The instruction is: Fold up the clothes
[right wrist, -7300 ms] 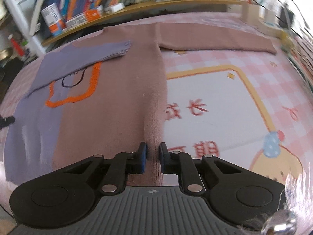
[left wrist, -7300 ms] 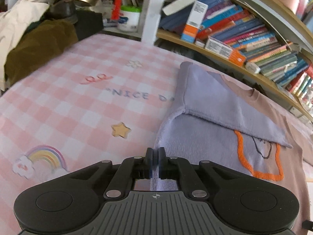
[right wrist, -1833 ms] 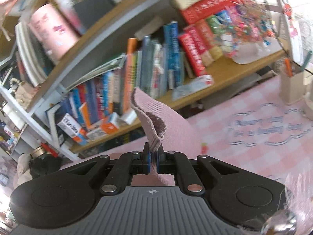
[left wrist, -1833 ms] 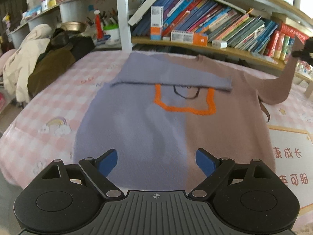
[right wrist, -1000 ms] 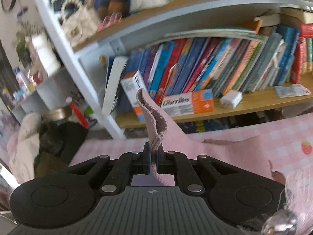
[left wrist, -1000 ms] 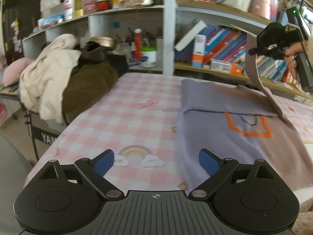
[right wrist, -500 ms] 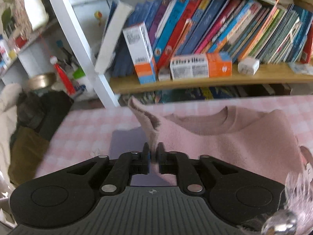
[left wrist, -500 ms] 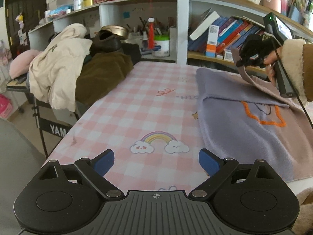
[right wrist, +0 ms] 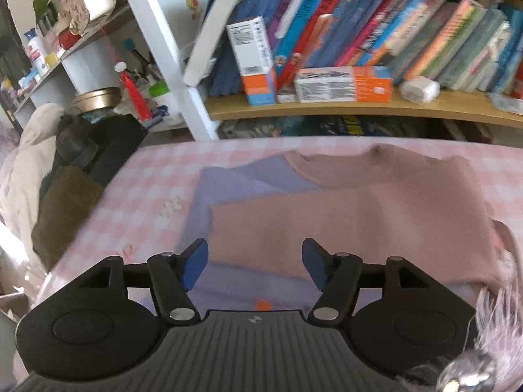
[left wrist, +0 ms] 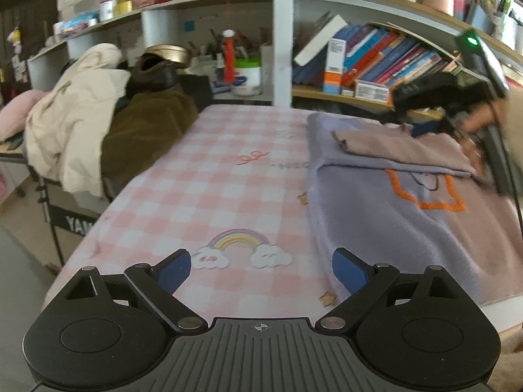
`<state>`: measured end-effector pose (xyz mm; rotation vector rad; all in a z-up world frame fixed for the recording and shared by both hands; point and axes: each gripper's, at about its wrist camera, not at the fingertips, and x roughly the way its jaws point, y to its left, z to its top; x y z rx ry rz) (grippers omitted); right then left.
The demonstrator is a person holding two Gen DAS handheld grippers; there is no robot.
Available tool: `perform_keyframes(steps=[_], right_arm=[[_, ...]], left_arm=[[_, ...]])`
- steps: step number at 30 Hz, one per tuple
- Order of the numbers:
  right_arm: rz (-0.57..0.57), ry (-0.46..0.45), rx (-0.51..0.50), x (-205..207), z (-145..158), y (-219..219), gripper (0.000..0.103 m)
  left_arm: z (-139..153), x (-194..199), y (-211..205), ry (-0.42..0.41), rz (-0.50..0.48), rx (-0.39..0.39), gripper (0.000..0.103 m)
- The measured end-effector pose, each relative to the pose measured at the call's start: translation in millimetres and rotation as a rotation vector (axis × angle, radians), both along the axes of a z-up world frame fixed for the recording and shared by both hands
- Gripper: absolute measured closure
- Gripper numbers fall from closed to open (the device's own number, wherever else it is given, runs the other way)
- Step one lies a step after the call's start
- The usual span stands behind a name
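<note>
Now the right gripper (right wrist: 254, 266) hovers opening, empty, over the sweater's (right wrist: 343, 222) folded pink sleeve; left gripper (left wrist: 261, 271) wide.

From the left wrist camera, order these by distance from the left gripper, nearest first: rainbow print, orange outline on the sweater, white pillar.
From the left gripper:
1. Rainbow print, just ahead.
2. Orange outline, right.
3. White pillar, far back.

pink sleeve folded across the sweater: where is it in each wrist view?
Left wrist: the pink knit sleeve lies upper right, across the lilac-and-pink sweater's chest, above its orange outline.
Right wrist: the sleeve fills the centre, just beyond the tongs.
Shared landmark: white-and-orange upright box on the bookshelf.
</note>
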<state>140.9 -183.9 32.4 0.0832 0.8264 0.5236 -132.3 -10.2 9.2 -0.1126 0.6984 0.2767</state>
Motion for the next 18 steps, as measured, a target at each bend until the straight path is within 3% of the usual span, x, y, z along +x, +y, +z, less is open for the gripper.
perform_keyframes(steps=[6, 12, 18], right_arm=[[-0.073, 0.015, -0.056, -42.2, -9.5, -68.1, 0.039], [-0.133, -0.047, -0.185, -93.0, -18.1, -121.3, 0.031], [-0.192, -0.045, -0.184, -139.7, -20.1, -155.5, 0.021]], left_arm=[[-2.6, 23.1, -10.5, -0.008, -0.064, -0.047, 0.007], [-5.6, 44.0, -31.4, 0.009, -0.139, -0.049, 0.007], [-11.4, 52.6, -47.5, 0.046, -0.183, -0.038, 0.007]])
